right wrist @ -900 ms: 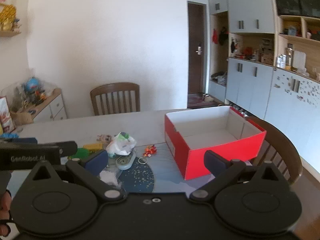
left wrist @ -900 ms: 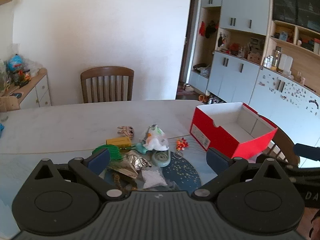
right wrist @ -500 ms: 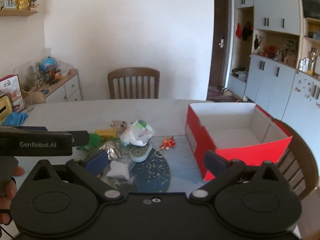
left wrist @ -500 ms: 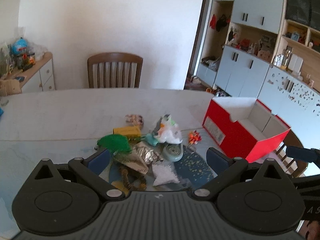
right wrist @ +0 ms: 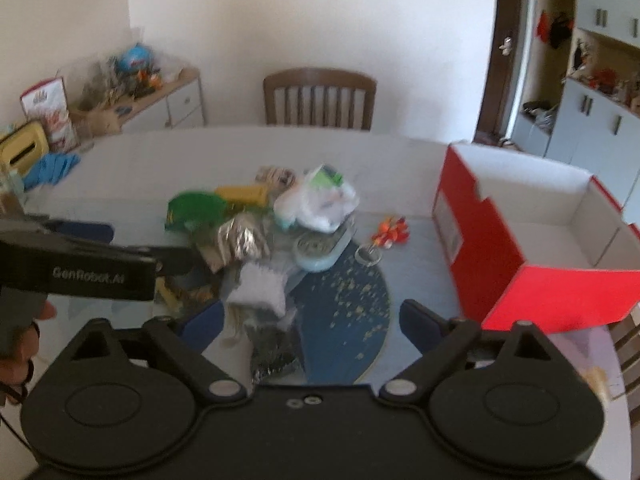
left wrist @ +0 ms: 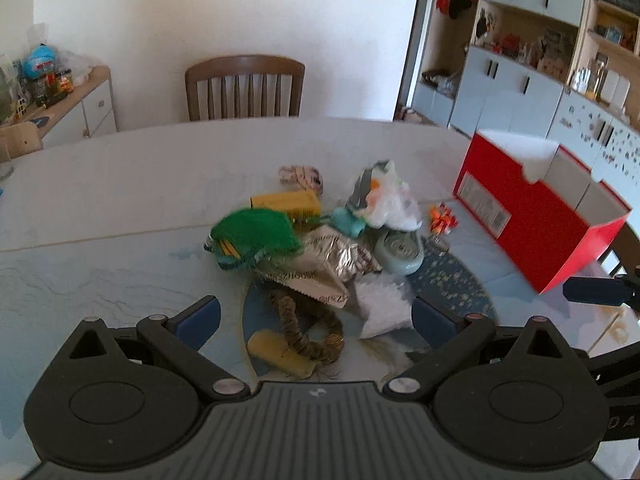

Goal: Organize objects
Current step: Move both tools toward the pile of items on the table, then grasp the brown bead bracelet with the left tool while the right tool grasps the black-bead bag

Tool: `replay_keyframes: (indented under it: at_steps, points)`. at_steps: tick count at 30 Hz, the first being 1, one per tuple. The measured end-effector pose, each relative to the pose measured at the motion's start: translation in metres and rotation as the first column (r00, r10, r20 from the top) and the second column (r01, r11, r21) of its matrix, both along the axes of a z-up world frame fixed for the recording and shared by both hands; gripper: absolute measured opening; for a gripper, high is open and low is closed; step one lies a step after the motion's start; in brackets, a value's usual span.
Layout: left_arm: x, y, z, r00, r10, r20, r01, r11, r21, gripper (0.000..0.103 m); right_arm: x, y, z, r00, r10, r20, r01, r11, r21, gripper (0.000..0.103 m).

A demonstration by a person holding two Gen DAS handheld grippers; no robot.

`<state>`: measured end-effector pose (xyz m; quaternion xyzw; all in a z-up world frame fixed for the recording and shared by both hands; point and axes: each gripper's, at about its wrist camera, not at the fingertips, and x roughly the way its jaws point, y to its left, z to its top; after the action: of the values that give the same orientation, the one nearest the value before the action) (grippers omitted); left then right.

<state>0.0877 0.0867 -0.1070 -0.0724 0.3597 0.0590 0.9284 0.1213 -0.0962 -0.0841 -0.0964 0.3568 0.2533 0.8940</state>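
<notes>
Hovering above the near edge of the worktop [left wrist: 120, 184], both grippers tilt down toward a heap of small objects, and neither holds anything. The left gripper [left wrist: 316, 316] stands wide, its jaws bracketing a brown braided ring [left wrist: 304, 332] and a white crinkled packet [left wrist: 380, 304] that lie at 12 o'clock just beyond its tips; none of them touches the pads. The right gripper [right wrist: 310, 320] is also wide and empty, with the same white packet [right wrist: 260, 286] at about 11 o'clock from it.

The red box [right wrist: 532, 232], open side up and seemingly empty, sits at 2 o'clock from the right gripper and at 2 to 3 o'clock from the left one, well apart from the heap. Its long axis runs away from the viewer and slightly rightward.

So the left gripper looks nearer the clutter and the right gripper nearer the box. A silver foil pouch [left wrist: 328, 268] and green cloth piece [left wrist: 252, 236] lie further along at 11 to 12 o'clock.
</notes>
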Motion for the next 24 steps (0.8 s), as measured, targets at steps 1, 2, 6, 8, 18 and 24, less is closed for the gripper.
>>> replay_keyframes:
  at_steps: [1,2,6,8,18,24]
  points:
    - [0.003,0.002,-0.005,1.000,0.003,-0.015,-0.003,1.000,-0.006,0.099,0.003,0.002,-0.005,1.000,0.004,-0.011,-0.004,1.000,-0.011,0.087]
    - [0.006,0.004,-0.010,0.999,0.009,-0.035,-0.010,1.000,-0.012,0.095,0.004,0.003,-0.009,1.000,0.009,-0.022,-0.009,1.000,-0.015,0.086]
    - [0.017,0.014,-0.025,0.995,0.039,-0.094,-0.042,0.999,-0.029,0.082,0.013,0.007,-0.025,0.998,0.023,-0.057,-0.025,0.999,-0.033,0.082]
    - [0.020,0.018,-0.031,0.993,0.046,-0.110,-0.050,0.998,-0.037,0.075,0.014,0.010,-0.032,0.997,0.033,-0.067,-0.036,0.998,-0.044,0.081]
    - [0.030,0.026,-0.038,0.990,0.045,-0.130,-0.053,0.997,-0.055,0.044,0.024,0.024,-0.053,0.991,0.060,-0.120,-0.069,0.996,-0.065,0.060]
    - [0.032,0.030,-0.038,0.990,0.052,-0.132,-0.056,0.998,-0.023,0.023,0.024,0.031,-0.057,0.989,0.077,-0.129,-0.088,0.993,-0.081,0.049]
